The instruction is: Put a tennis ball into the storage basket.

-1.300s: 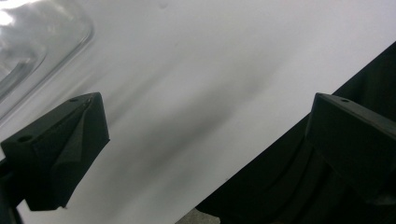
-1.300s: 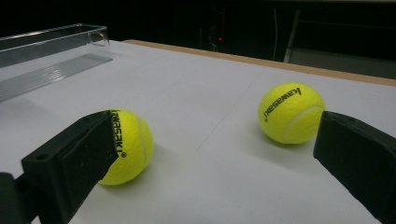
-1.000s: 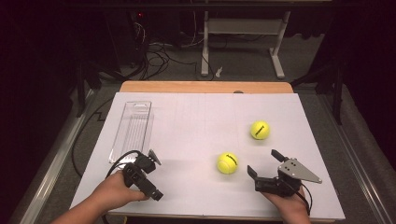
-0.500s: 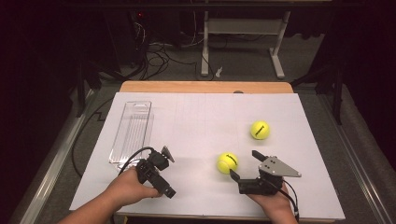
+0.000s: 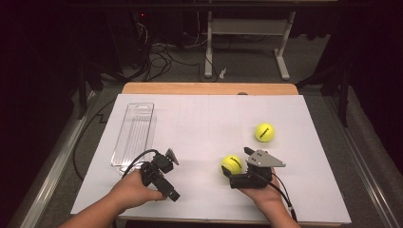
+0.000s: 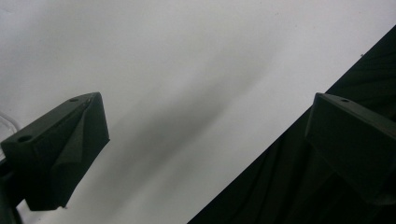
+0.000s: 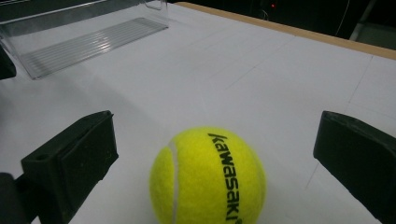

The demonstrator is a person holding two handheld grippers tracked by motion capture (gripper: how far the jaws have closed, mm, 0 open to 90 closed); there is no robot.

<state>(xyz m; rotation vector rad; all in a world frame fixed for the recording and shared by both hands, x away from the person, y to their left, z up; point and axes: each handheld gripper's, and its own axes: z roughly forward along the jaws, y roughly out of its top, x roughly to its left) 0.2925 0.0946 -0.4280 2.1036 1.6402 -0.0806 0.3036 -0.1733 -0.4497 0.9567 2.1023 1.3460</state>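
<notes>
You've got a yellow-green ball (image 7: 208,178), black lettering, white seam; second ball (image 5: 264,132) same yellow; clear ribbed tray (image 5: 134,134).

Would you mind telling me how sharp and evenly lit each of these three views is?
High view: the white table is bright, the surroundings dark, the picture slightly soft. Left gripper view: smooth white surface under a soft diagonal shadow, the left gripper dim. Right gripper view: the near ball is sharp enough to read its lettering, the clear tray glints, and the right gripper casts soft shadows.
</notes>
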